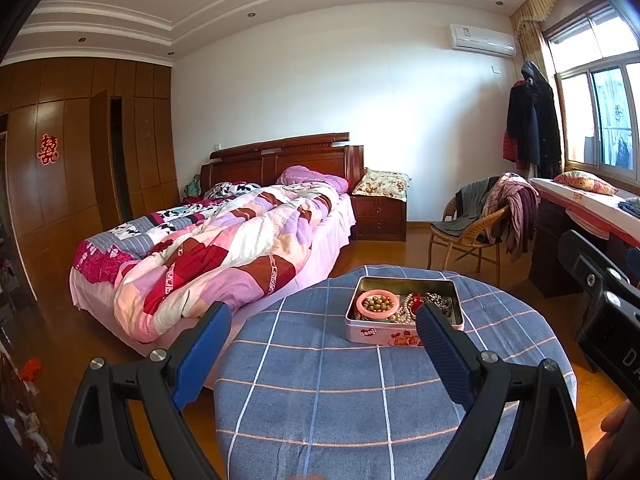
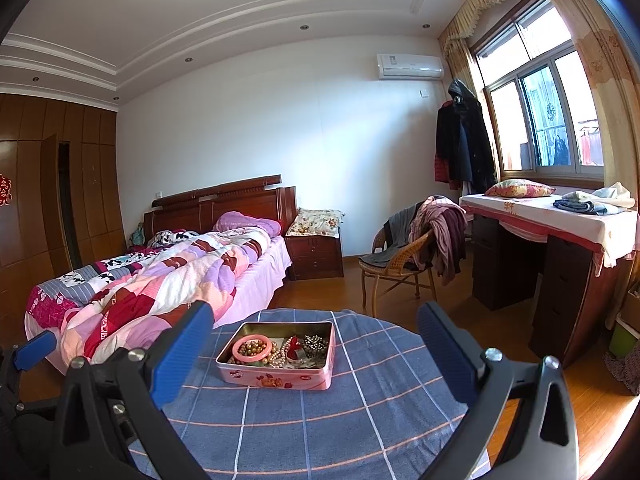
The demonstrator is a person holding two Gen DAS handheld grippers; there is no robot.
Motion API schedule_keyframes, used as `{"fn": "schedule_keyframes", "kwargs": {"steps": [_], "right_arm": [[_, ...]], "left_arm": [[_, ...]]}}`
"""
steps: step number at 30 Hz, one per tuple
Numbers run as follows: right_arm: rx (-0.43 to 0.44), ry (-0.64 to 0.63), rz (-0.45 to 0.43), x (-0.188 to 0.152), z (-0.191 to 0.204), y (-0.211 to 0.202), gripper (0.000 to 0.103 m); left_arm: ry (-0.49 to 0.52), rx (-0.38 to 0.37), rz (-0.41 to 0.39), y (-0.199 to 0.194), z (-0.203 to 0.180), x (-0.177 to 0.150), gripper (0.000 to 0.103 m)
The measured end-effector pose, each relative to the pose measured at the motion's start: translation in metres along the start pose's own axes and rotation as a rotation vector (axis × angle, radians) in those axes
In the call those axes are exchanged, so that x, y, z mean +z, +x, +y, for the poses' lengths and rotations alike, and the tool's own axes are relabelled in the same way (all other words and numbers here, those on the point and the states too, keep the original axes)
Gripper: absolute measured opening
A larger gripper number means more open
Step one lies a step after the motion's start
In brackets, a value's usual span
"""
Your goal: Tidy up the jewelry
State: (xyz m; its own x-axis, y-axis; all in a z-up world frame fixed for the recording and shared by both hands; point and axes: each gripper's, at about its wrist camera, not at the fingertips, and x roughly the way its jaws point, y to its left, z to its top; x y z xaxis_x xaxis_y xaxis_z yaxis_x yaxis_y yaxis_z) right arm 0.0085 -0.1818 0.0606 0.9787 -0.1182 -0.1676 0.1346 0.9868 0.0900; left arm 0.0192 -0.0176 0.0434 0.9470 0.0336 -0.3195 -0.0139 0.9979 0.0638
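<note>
A pink rectangular tin [image 1: 404, 338] [image 2: 280, 378] stands lidless on a round table with a blue checked cloth [image 1: 340, 392] [image 2: 360, 392]. Inside lie a pink bangle [image 1: 377, 303] [image 2: 252, 348], brown beads, a pearl strand [image 2: 280, 354], a red piece [image 2: 295, 343] and dark metallic beads [image 1: 438, 300] [image 2: 316, 342]. My left gripper [image 1: 324, 316] hovers open above the near side of the table, its right finger overlapping the tin's near right corner. My right gripper [image 2: 314, 316] is also open, with the tin between and beyond its fingers. Neither holds anything.
A bed with a patchwork quilt [image 1: 208, 248] [image 2: 152, 276] stands left of the table. A wicker chair draped with clothes [image 1: 476, 224] [image 2: 412, 252] and a covered desk [image 2: 560, 220] under the window are at the right. The other gripper's body [image 1: 608, 300] shows at the right edge.
</note>
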Motion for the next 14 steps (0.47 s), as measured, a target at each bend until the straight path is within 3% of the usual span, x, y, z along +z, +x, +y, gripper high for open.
{"fn": "schedule_keyframes", "kwargs": {"steps": [14], "right_arm": [[-0.004,0.0,0.018,-0.0024,0.0012,0.0017,0.103]], "left_arm": [[-0.012,0.002,0.044,0.0101,0.0009,-0.0046,0.093]]}}
